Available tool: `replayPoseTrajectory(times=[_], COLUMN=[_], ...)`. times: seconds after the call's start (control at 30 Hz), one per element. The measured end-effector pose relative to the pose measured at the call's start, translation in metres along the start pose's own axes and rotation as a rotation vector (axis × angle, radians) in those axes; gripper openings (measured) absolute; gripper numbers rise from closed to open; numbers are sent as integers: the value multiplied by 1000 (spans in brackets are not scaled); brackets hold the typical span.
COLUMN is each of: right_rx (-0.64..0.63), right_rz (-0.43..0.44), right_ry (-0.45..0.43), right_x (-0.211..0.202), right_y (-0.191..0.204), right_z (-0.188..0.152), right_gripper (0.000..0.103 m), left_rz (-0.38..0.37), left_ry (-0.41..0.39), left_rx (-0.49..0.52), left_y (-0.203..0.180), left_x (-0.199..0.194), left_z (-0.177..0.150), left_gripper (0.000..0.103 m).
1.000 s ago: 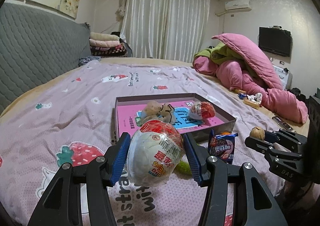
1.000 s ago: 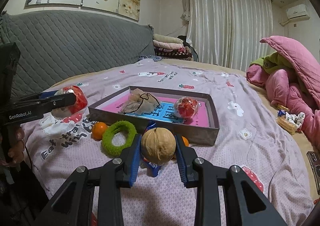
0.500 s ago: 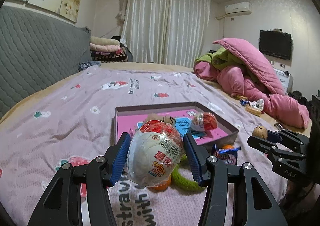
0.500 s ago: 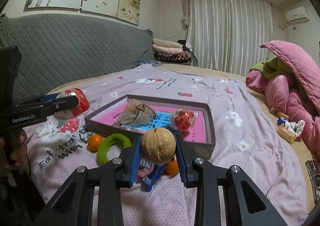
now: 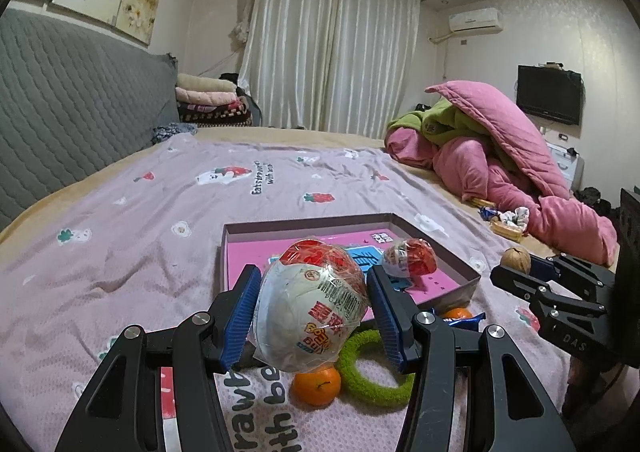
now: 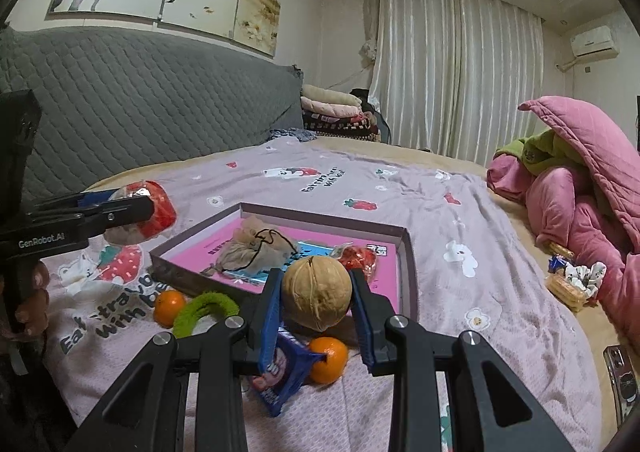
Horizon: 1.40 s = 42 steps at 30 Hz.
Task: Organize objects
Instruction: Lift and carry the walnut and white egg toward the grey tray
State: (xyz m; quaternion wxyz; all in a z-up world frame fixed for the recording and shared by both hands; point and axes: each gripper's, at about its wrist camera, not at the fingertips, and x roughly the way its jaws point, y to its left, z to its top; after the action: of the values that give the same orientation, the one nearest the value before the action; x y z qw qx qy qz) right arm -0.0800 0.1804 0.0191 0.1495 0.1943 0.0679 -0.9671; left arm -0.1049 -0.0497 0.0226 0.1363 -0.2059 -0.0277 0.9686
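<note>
1. Left gripper (image 5: 312,318): jaws clamped on wrapped egg (image 5: 310,310), held above bedspread (image 5: 120,252).
2. Right gripper (image 6: 316,302): jaws clamped on walnut (image 6: 317,293), held near box (image 6: 408,252) front edge.
3. Below: two oranges (image 6: 329,359), green ring (image 6: 202,312), blue snack packet (image 6: 280,376).

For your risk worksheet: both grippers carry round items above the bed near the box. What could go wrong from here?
1. The round brown walnut, pinched only at its sides by the right gripper, may slip out.
2. The crinkly plastic-wrapped red-and-white egg toy in the left gripper may slide free.
3. Either could roll off the shallow pink-lined cardboard box.
</note>
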Motion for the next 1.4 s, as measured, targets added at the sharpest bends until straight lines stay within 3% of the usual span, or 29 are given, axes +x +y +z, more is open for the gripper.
replayPoseTrajectory(times=[0.73,1.4], right_rx=[1,-20], right_rz=[-6,-19], right_ry=[-13,-11], right_x=[25,50], right_y=[-13,-16], right_z=[16,27], right_gripper=[33,33], left_rz=[14,33], left_ry=[-9,40], left_rx=[20,5], left_y=[1,13], left_x=[28,65], left_z=[14,18], left_gripper=[56,56])
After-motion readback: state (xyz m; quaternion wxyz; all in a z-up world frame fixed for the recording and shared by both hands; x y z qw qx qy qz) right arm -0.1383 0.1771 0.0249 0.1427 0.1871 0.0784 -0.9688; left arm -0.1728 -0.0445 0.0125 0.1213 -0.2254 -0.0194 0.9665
